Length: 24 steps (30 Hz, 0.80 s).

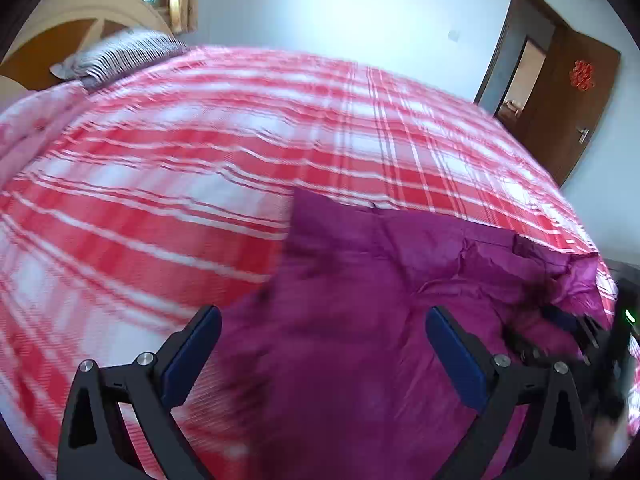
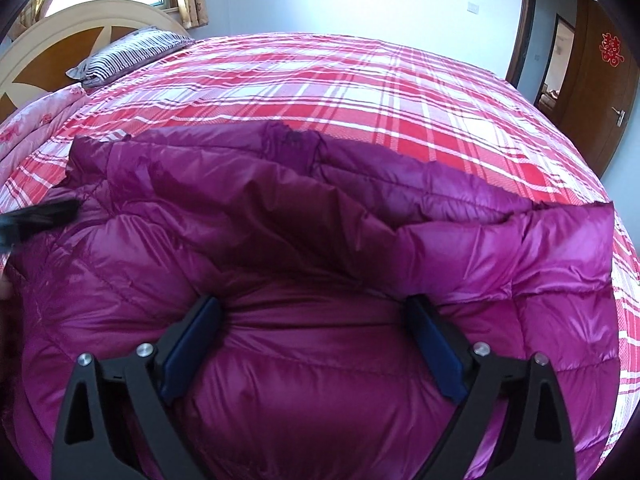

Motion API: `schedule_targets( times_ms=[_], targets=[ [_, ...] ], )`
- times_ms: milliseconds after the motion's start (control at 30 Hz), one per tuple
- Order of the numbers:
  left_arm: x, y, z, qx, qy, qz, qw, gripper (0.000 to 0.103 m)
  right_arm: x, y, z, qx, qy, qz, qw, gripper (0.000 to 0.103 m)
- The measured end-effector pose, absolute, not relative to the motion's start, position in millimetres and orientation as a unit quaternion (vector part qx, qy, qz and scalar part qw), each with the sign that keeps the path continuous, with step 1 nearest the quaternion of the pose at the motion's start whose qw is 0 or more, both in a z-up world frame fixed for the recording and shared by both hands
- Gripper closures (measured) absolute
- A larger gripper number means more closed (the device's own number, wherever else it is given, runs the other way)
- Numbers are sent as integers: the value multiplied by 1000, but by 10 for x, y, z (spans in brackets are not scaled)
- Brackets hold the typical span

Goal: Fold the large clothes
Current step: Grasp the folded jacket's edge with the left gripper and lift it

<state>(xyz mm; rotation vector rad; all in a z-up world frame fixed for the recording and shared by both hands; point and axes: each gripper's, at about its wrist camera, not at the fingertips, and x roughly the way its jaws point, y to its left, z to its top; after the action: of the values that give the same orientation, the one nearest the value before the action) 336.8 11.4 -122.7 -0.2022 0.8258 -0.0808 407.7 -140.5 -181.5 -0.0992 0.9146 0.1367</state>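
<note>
while the magenta down jacket (image 2: 304,240) lies partly bunched on the red plaid bedspread (image 2: 400,92), the right gripper (image 2: 312,340) sits low with jaws spread around a puffy fold, seemingly ready to pinch it. the left gripper (image 1: 324,356), jaws also spread and holding nothing, hovers over the jacket's other end, likely to take hold there.

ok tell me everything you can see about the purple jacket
The purple jacket is a magenta, shiny, quilted puffer, apparently down-filled, with stitched channels and many creases. It lies spread on the red plaid bedsheet, bunched into folds across its middle, one lighter glossy panel turned up at the right. The right gripper is open, its fingers pressing into the padded fabric on either side of a bulge. The left gripper, also open, hovers at the jacket's edge; that view is blurred.
</note>
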Motion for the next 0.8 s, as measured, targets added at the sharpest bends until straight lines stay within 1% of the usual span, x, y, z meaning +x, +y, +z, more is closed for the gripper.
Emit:
schedule_targets(
  times_ms=[100, 200, 300, 433, 467, 500, 533, 567, 600, 667, 700, 767, 800],
  targets=[
    [3122, 459, -1292, -116, 412, -55, 902, 1, 4086, -1410, -1817, -47, 440, 67, 894, 7],
    [2978, 671, -1493, -168, 431, -87, 882, 1, 4085, -1410, -1817, -46, 439, 67, 895, 7],
    [2908, 690, -1652, -192, 428, -100, 878, 1, 4073, -1405, -1813, -46, 438, 67, 895, 7],
    [2913, 571, -1685, -179, 403, -113, 890, 2, 4062, -1404, -1809, -46, 436, 67, 896, 7],
    [2927, 531, -1695, -175, 404, -124, 889, 10, 4063, -1409, -1808, -45, 436, 68, 896, 7],
    [2949, 498, -1707, -170, 408, -140, 886, 34, 4061, -1409, -1809, -45, 436, 68, 896, 7],
    [2971, 458, -1726, -167, 415, -158, 880, 42, 4061, -1411, -1810, -46, 436, 67, 896, 7],
    [2985, 428, -1733, -163, 417, -173, 877, 45, 4062, -1413, -1811, -47, 437, 67, 896, 7],
    [3001, 413, -1728, -162, 415, -184, 876, 56, 4063, -1413, -1813, -47, 437, 67, 896, 7],
    [3020, 384, -1745, -174, 423, -219, 862, 71, 4068, -1407, -1816, -51, 438, 66, 895, 7],
    [3009, 378, -1746, -179, 423, -224, 860, 77, 4071, -1400, -1819, -52, 439, 65, 895, 7],
    [2962, 377, -1678, -194, 401, -250, 860, 84, 4076, -1394, -1821, -55, 440, 64, 894, 7],
    [2915, 385, -1606, -209, 381, -270, 859, 86, 4077, -1396, -1819, -54, 440, 64, 894, 7]
  ],
)
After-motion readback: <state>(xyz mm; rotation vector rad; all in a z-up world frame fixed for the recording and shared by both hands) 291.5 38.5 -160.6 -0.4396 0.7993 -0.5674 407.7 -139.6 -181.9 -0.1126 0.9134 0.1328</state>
